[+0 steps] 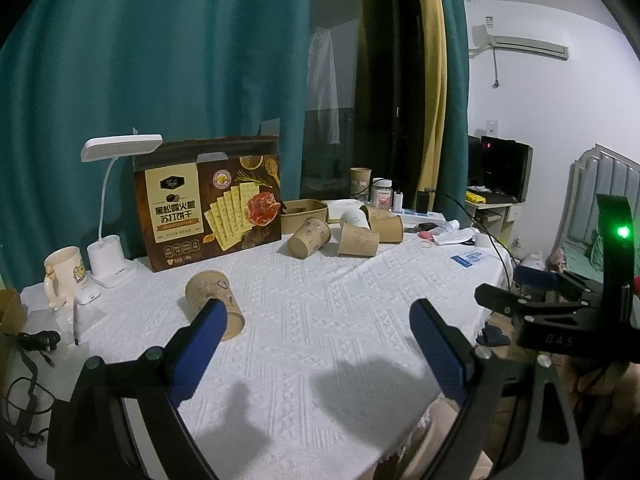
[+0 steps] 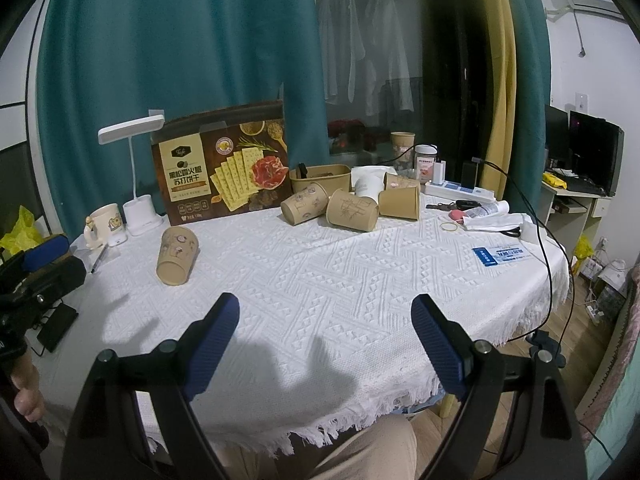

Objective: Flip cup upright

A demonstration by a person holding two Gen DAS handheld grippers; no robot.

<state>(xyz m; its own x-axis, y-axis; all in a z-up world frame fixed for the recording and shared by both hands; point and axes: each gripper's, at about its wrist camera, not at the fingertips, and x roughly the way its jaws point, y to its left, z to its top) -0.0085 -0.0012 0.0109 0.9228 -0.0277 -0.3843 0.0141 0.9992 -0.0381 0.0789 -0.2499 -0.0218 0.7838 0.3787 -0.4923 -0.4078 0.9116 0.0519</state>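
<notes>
A brown paper cup [image 1: 214, 302] lies on its side on the white tablecloth [image 1: 320, 312], left of centre; it also shows in the right wrist view [image 2: 177, 254]. Several more brown paper cups [image 1: 310, 238] lie tipped in a cluster at the back of the table, also in the right wrist view [image 2: 352, 210]. My left gripper [image 1: 316, 316] is open and empty above the cloth, its left finger [image 1: 200, 348] just in front of the near cup. My right gripper [image 2: 324, 312] is open and empty over the table's front edge. The right gripper's body shows at the right edge of the left wrist view [image 1: 560, 308].
A cracker box [image 1: 208, 204] stands at the back left beside a white desk lamp [image 1: 116, 216] and a cream mug [image 1: 64, 276]. A brown tub [image 1: 304, 214], jar, power strip [image 2: 460, 192] and cables lie at the back right. A blue card [image 2: 500, 256] lies near the right edge.
</notes>
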